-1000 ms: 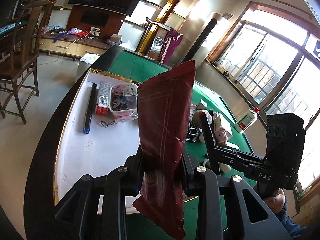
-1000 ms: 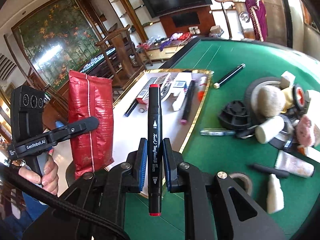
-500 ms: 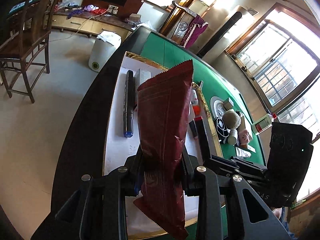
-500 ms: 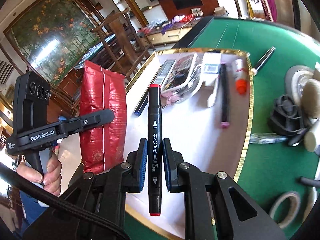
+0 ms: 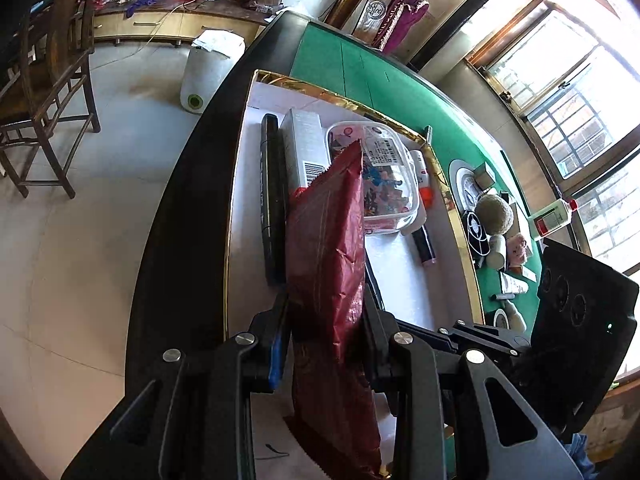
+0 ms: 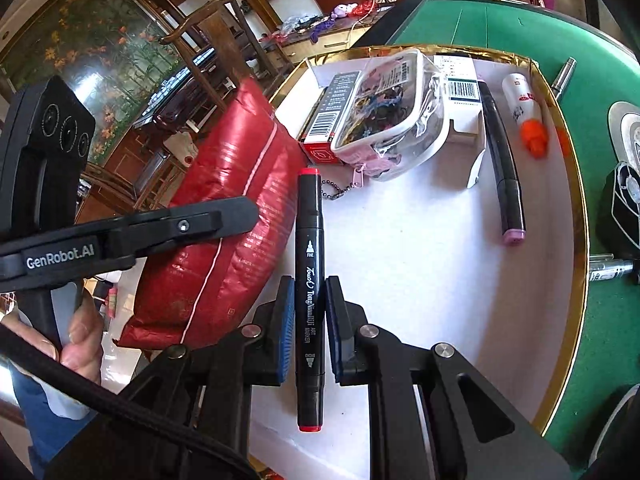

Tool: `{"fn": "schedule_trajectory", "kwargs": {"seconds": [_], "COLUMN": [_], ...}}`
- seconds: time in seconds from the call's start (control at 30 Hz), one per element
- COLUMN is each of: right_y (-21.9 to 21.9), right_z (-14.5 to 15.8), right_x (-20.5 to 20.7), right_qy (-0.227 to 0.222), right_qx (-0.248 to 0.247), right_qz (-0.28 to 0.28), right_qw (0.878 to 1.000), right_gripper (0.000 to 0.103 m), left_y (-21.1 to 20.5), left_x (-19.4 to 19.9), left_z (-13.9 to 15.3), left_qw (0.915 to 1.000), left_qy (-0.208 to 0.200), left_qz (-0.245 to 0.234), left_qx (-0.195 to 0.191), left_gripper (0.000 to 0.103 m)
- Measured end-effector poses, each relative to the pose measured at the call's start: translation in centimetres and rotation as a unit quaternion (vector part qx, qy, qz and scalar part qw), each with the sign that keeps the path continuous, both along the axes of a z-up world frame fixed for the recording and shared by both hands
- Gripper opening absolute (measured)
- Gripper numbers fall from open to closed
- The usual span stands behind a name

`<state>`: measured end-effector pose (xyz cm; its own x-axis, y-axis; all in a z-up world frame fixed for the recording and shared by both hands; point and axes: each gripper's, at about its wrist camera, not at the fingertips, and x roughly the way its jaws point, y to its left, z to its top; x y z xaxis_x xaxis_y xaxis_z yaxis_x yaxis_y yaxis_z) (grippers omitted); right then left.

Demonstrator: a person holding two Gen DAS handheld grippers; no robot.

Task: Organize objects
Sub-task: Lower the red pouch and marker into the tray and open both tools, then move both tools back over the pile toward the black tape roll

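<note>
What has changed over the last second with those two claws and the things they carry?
Both claws moved in over the white tray. The left claw brought the red packet above it; the right claw brought the black marker. Nothing was let go, and the tray's contents lie as before.
</note>
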<state>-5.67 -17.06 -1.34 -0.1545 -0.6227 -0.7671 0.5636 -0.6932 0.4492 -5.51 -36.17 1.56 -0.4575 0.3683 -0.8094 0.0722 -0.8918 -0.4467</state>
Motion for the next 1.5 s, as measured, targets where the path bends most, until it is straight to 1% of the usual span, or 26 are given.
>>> {"fn": "schedule_trajectory", "kwargs": {"seconds": [0.03,0.3,0.4,0.47,0.53,0.57,0.63,0.7,0.77,0.83,0.9,0.97,1.03,1.1,1.17,1.27,1.37,1.43,1.5], "right_y": [-0.1,-0.7,-0.8,-1.0,-0.9,-1.0,-1.0,-1.1,-1.0,-0.6,-0.8,-1.1,-1.1,-0.9,-0.2,1.4,3.2,5.1,7.0], "right_z": [-0.1,-0.6,-0.6,-0.4,0.0,0.1,0.3,0.6,0.9,0.7,0.6,0.6,0.6,0.6,1.0,1.7,2.6,3.2,3.8], "right_x": [-0.1,-0.5,-0.5,-0.3,0.2,0.2,0.3,0.5,0.8,1.0,1.3,1.8,2.2,2.3,2.3,2.5,2.8,2.9,3.1], "right_qy": [0.0,-0.012,-0.015,-0.007,0.005,0.004,0.007,0.02,0.024,0.016,0.016,0.006,-0.005,-0.004,0.002,0.006,0.017,0.024,0.029], "right_qx": [0.003,0.011,0.012,0.017,0.023,0.022,0.022,0.027,0.021,0.002,0.007,-0.008,-0.02,-0.023,-0.024,-0.033,-0.041,-0.047,-0.054], "right_qz": [-0.002,-0.007,-0.005,0.0,0.002,0.005,0.008,0.012,0.016,0.03,0.036,0.048,0.057,0.058,0.053,0.046,0.04,0.033,0.028], "right_qw": [1.0,1.0,1.0,1.0,1.0,1.0,1.0,0.999,0.999,0.999,0.999,0.999,0.998,0.998,0.998,0.998,0.998,0.998,0.998], "right_gripper": [0.013,0.013,0.013,0.013,0.014,0.014,0.014,0.014,0.015,0.015,0.015,0.015,0.015,0.015,0.015,0.015,0.015,0.015,0.015], "left_y": [-0.1,0.0,0.0,-0.4,-0.7,-0.8,-0.9,-1.2,-1.2,-1.2,-1.0,-0.9,-0.6,-0.3,-0.2,0.3,0.0,-0.2,-0.3], "left_x": [0.1,1.1,1.6,2.1,2.6,2.7,3.0,3.5,3.8,4.1,4.3,4.3,4.3,4.2,4.2,3.7,3.7,4.0,4.2], "left_z": [-0.1,0.7,1.1,1.6,2.1,2.4,2.9,3.4,3.7,4.0,4.1,4.1,4.1,4.1,4.0,3.6,3.7,4.2,4.5], "left_qw": [1.0,0.9995,0.9995,0.9996,0.9995,0.9994,0.9992,0.9989,0.9987,0.9985,0.9983,0.9983,0.9979,0.998,0.9973,0.9939,0.9929,0.9909,0.9909], "left_qy": [0.002,0.008,0.008,0.014,0.02,0.023,0.027,0.035,0.037,0.038,0.038,0.038,0.036,0.035,0.033,0.025,0.028,0.035,0.036], "left_qz": [-0.001,-0.013,-0.007,-0.003,0.003,0.005,0.007,0.009,0.008,0.01,0.01,0.009,0.013,0.009,0.012,0.025,0.042,0.056,0.054], "left_qx": [0.004,-0.027,-0.03,-0.022,-0.023,-0.026,-0.028,-0.029,-0.034,-0.038,-0.043,-0.042,-0.052,-0.052,-0.064,-0.105,-0.108,-0.118,-0.118], "left_gripper": [0.026,0.028,0.029,0.034,0.045,0.046,0.046,0.046,0.046,0.046,0.046,0.046,0.046,0.046,0.046,0.046,0.046,0.046,0.046]}}
